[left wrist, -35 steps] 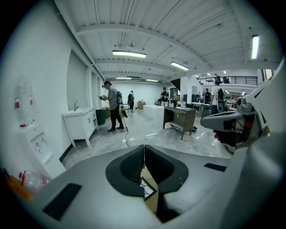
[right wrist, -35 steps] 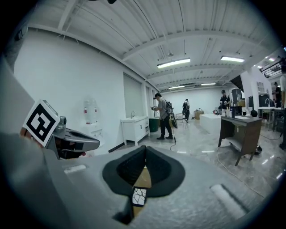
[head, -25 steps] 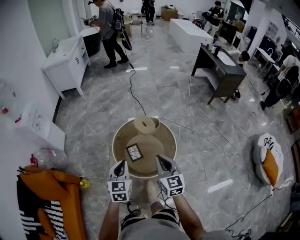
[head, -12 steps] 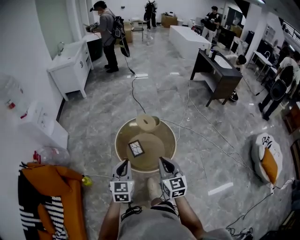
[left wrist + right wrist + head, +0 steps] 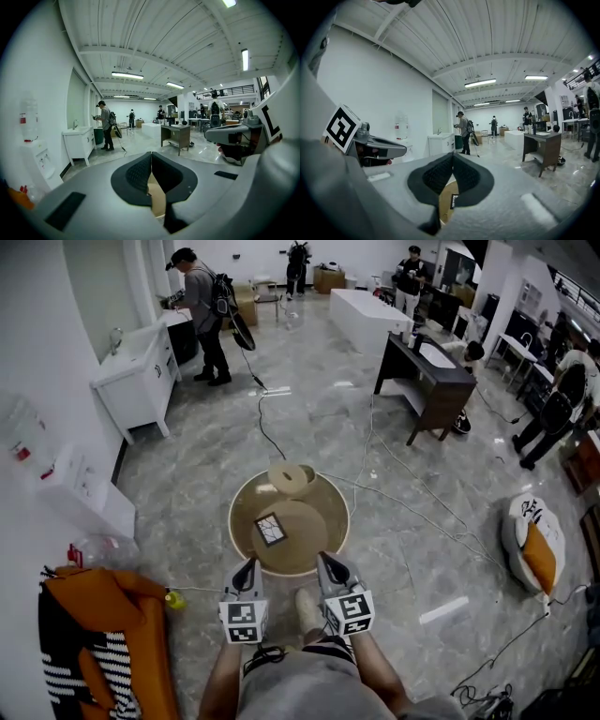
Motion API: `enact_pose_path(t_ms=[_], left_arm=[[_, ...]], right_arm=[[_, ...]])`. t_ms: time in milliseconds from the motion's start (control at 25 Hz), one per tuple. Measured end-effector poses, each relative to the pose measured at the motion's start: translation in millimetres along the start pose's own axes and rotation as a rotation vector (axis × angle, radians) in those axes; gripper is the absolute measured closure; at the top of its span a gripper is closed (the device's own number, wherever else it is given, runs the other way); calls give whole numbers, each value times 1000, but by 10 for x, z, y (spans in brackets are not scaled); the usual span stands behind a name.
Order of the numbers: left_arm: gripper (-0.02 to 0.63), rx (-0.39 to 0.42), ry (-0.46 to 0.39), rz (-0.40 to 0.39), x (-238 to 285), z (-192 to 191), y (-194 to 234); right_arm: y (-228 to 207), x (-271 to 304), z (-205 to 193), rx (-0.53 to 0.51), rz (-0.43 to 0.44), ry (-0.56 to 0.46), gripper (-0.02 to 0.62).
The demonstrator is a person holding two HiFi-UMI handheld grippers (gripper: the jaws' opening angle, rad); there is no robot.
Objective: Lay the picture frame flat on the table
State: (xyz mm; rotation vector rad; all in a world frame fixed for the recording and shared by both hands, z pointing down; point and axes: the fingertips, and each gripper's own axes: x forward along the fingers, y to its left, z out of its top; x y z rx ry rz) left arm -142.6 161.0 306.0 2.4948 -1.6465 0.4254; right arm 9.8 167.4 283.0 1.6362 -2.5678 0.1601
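A small dark-framed picture frame (image 5: 270, 529) is on the left part of the round tan table (image 5: 246, 507); from above I cannot tell whether it leans or lies flat. A pale round ring-shaped object (image 5: 291, 479) sits at the table's far edge. My left gripper (image 5: 248, 564) and right gripper (image 5: 322, 560) hover side by side just short of the table's near rim, both shut with nothing between the jaws. In the left gripper view the left gripper (image 5: 151, 158) shows its jaws pressed together. The right gripper (image 5: 453, 159) looks the same in its own view, with a corner of the frame (image 5: 453, 201) below it.
An orange and striped bag (image 5: 103, 643) lies on the floor at the left. Cables (image 5: 394, 507) run across the marble floor. A white cabinet (image 5: 131, 376), a dark desk (image 5: 427, 371) and several people stand farther back. A cushion (image 5: 532, 549) lies at the right.
The head view has shifted slightly, so the table sits a little farther from me. Both grippers stay shut in about the same place before the table's rim.
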Motion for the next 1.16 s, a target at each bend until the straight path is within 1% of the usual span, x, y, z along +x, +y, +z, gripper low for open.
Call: enact_pose_path(t_ms=[320,1160], left_arm=[[586,13,-2,-18,17,73,-112],[586,11,4,-20,213,82,-123]], right_arm=[[-74,-40,4,-7,-9,2,597],[-159,96,-49,-6,6,13,597]])
